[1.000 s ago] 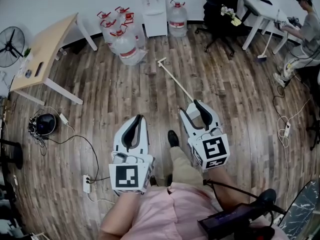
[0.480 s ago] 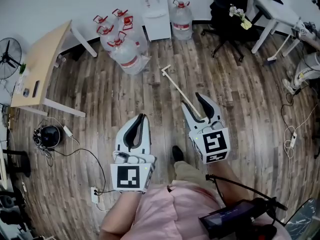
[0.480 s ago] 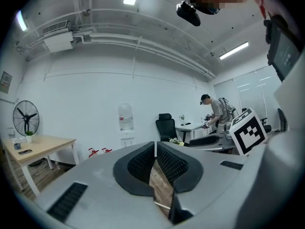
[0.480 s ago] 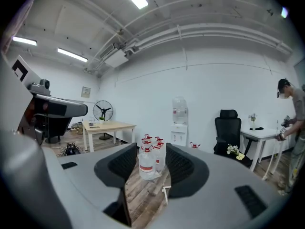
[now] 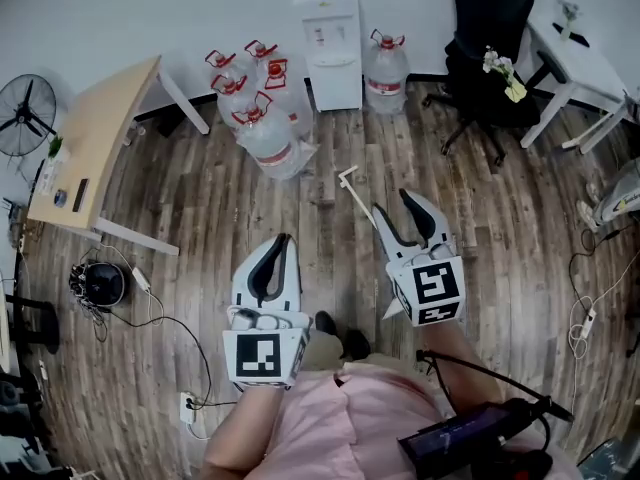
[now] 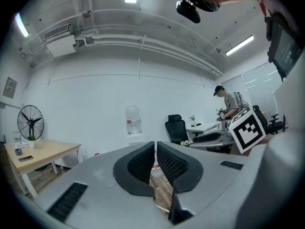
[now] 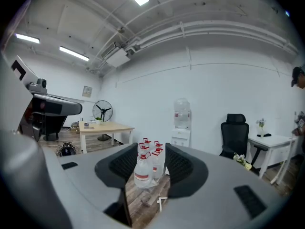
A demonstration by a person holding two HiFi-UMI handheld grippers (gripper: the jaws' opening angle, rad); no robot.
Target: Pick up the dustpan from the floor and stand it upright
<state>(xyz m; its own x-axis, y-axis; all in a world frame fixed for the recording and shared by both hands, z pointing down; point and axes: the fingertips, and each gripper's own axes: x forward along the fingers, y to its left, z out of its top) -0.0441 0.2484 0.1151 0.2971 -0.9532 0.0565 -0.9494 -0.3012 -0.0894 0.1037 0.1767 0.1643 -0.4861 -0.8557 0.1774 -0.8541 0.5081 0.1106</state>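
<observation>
Hovering above the wooden floor [image 5: 220, 198], the right gripper [image 5: 395, 206] has its jaws spread apart with nothing between them; its own view looks through the gap at far-off water bottles [image 5: 265, 118]. The left gripper [image 5: 279, 240], level with it and well apart to the side, has its jaws pressed nearly together, only a thin slit showing, and holds nothing. The dustpan [image 5: 358, 192] lies flat on the floor, its long white handle running from a free end near the bottles back under the right gripper, which hides the pan end. Beyond stand a white water dispenser [image 5: 333, 43] against the wall, a black office chair [image 5: 490, 28], a wooden table [image 5: 90, 138] and a fan [image 5: 22, 116].
</observation>
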